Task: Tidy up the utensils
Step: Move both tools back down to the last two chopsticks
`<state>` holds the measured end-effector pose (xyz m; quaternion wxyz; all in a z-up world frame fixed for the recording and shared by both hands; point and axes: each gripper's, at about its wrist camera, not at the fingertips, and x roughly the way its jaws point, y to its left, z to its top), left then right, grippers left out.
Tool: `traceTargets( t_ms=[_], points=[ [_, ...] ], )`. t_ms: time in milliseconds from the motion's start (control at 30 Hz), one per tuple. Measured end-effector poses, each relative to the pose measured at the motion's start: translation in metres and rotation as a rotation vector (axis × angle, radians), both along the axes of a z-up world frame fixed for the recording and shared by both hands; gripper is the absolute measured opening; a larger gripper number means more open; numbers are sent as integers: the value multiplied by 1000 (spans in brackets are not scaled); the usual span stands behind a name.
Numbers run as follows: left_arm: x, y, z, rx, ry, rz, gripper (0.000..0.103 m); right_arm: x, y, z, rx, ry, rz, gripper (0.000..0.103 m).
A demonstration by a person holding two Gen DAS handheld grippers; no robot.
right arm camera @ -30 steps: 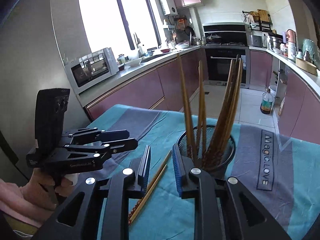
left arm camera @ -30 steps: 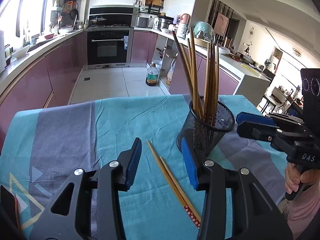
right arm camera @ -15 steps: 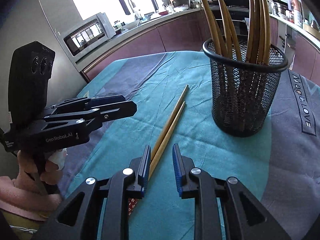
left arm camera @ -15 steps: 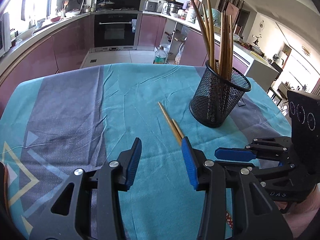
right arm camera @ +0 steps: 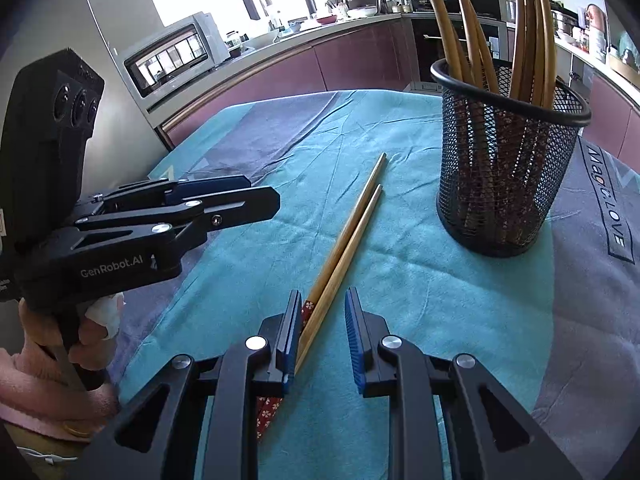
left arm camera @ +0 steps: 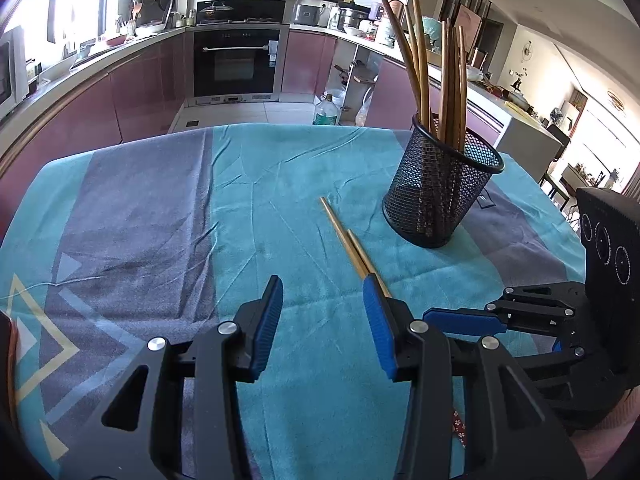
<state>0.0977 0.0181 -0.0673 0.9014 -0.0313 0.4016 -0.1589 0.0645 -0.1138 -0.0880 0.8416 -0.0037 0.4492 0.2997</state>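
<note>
Two loose wooden chopsticks (right arm camera: 352,224) with red patterned ends lie side by side on the teal and grey tablecloth (left arm camera: 260,200). My right gripper (right arm camera: 323,312) hangs low over their patterned ends. Its jaws stand a little apart, with the sticks between them close to the left pad and a gap on the right. My left gripper (left arm camera: 322,296) is open and empty, just left of the sticks (left arm camera: 348,240). A black mesh holder (left arm camera: 436,196) with several upright chopsticks (left arm camera: 452,80) stands beyond them. Each gripper shows in the other's view: the right gripper (left arm camera: 430,314) and the left gripper (right arm camera: 262,194).
The mesh holder (right arm camera: 504,168) stands right of the loose pair, close to the right gripper's path forward. A person's hand (right arm camera: 96,320) holds the left gripper's handle. Past the table's far edge lie the kitchen floor, a bottle (left arm camera: 326,110) and purple cabinets.
Both grippers have come down toward the cloth and tipped further downward. The holder now sits further ahead of them. The right gripper's jaws now straddle the loose chopsticks' patterned ends.
</note>
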Motion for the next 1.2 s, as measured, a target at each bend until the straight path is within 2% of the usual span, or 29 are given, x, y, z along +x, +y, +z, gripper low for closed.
traceTargets(
  t_ms=[333,633,733,800,933,1033,1200],
  points=[
    [2,-6,-6,13,11,-17,42,-1,-6,-3,-34,-1,-27,21],
    [14,-26,-20,48,51,-70,42,3,-12,-3,-44,1,-58,21],
    [19,-34,-24,47,65,-92,39,5,-15,-4,-51,-1,-73,20],
    [22,-38,-27,46,76,-105,37,7,-17,-4,-51,1,-81,16],
    [26,-45,-34,56,97,-120,30,10,-18,-5,-49,0,-84,16],
    [26,-46,-35,61,96,-117,28,11,-20,-4,-45,1,-80,16],
    [21,-42,-37,46,106,-117,15,14,-22,-5,-42,-1,-84,16]
  ],
)
